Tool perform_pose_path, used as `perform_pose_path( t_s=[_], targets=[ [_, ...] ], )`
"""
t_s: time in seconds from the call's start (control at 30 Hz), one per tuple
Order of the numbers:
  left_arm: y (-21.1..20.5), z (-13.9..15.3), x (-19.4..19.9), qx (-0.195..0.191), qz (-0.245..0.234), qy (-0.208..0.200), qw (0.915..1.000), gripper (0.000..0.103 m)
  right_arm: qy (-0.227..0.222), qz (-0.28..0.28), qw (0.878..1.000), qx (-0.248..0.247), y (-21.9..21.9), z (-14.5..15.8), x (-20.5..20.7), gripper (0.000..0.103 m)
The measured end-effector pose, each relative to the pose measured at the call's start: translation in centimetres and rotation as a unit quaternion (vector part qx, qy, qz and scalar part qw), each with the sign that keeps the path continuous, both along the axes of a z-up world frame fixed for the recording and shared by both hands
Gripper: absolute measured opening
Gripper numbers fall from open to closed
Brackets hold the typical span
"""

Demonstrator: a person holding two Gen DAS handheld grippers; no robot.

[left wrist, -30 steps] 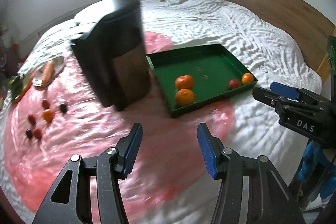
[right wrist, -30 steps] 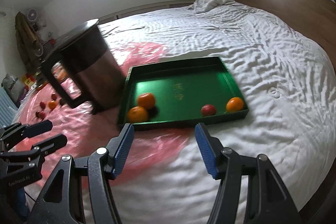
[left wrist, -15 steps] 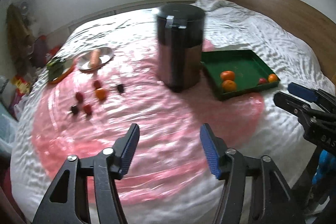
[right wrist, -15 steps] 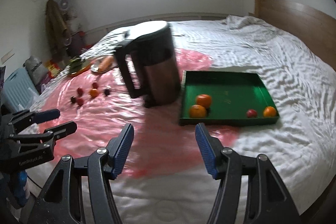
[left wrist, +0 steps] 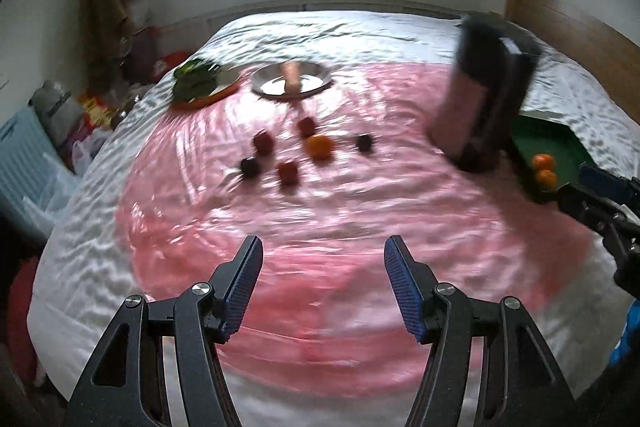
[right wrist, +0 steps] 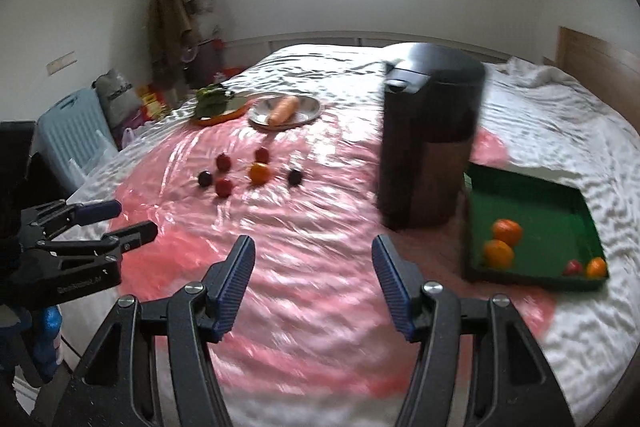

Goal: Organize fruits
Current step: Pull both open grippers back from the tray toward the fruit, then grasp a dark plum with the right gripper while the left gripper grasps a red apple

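Several small fruits lie loose on the pink sheet: an orange [left wrist: 319, 146] [right wrist: 259, 172], red ones [left wrist: 288, 171] [right wrist: 223, 187] and dark plums [left wrist: 250, 167] [right wrist: 295, 177]. A green tray [right wrist: 532, 195] [left wrist: 554, 139] at the right holds two oranges [right wrist: 498, 253], a red fruit [right wrist: 573, 267] and a small orange [right wrist: 596, 267]. My left gripper [left wrist: 323, 287] [right wrist: 120, 221] hovers open and empty over the sheet, short of the loose fruits. My right gripper [right wrist: 313, 283] [left wrist: 588, 187] is also open and empty, near the tray.
A tall black bin [right wrist: 428, 143] [left wrist: 484, 91] stands between the loose fruits and the tray. Behind are a metal plate with a carrot [right wrist: 285, 110] [left wrist: 291, 81] and an orange plate of greens [right wrist: 216, 103] [left wrist: 200, 85]. Bags and a blue basket [right wrist: 76, 131] crowd the floor at left.
Both views have swung left from the green tray toward the loose fruits and plates. The left gripper's jaws stand a little wider than before. Nothing was picked up.
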State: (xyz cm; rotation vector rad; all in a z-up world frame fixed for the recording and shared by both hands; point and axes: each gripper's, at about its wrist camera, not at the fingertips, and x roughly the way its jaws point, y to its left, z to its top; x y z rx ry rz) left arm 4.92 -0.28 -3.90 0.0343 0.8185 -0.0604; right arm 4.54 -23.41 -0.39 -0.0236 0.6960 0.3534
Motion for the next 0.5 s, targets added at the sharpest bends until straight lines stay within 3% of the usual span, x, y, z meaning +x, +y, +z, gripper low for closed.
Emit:
perform_pose_path(
  t_s=[0.23,0.33,0.37,0.47,0.5],
  targets=[
    [2.7,-2.0,4.1,-0.029,-0.002,0.001,0.9996,0.057,0.006,0.017,1.000,0.005,3.8,-1.4,6.4,0.103],
    [3.5,-2.9,7.2,-0.061,-0.001,0.004,0.9981,0.057,0.012,0.026,1.000,0.009,5.1,-2.5,10.6,0.101],
    [3.7,-3.2,8.0,-0.069,-0.001,0.005,0.9976,0.056,0.016,0.027,0.999,0.009,5.6,-3.1,11.8,0.097],
    [4.4,-4.8,10.7,-0.081,0.006,0.013,0.9966,0.047,0.042,0.030,0.999,0.018,6.6,-5.6,16.1,0.072],
    [4.6,-5.4,11.4,-0.086,0.010,0.021,0.9960,0.043,0.047,0.030,0.998,0.018,6.9,-6.4,17.1,0.069]
  ],
)
